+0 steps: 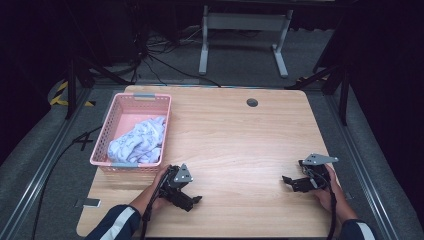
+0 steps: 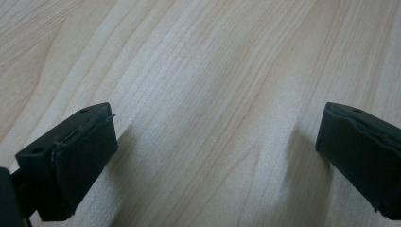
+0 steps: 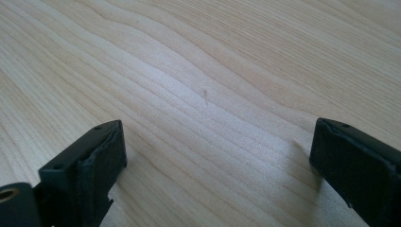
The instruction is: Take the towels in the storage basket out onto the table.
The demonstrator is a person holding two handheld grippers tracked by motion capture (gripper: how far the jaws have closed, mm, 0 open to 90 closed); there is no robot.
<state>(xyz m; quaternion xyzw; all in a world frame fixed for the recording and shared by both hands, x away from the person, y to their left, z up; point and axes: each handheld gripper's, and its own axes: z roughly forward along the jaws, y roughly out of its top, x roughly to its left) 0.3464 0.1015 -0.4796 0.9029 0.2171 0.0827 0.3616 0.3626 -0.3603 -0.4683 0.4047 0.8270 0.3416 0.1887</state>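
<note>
Cloth (image 1: 137,140) lies in basket (image 1: 114,112), near left tongs (image 1: 196,200).

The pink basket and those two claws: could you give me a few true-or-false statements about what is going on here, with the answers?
1. The pink basket holds a crumpled pale cloth. True.
2. The basket sits at the table's right side. False: it is at the left side of the wooden table.
3. The left claw grips the cloth. False: its jaws stand wide apart over bare wood.
4. The right claw is open with nothing in it. True.
5. Both claws are low over the table's near edge. True.
</note>
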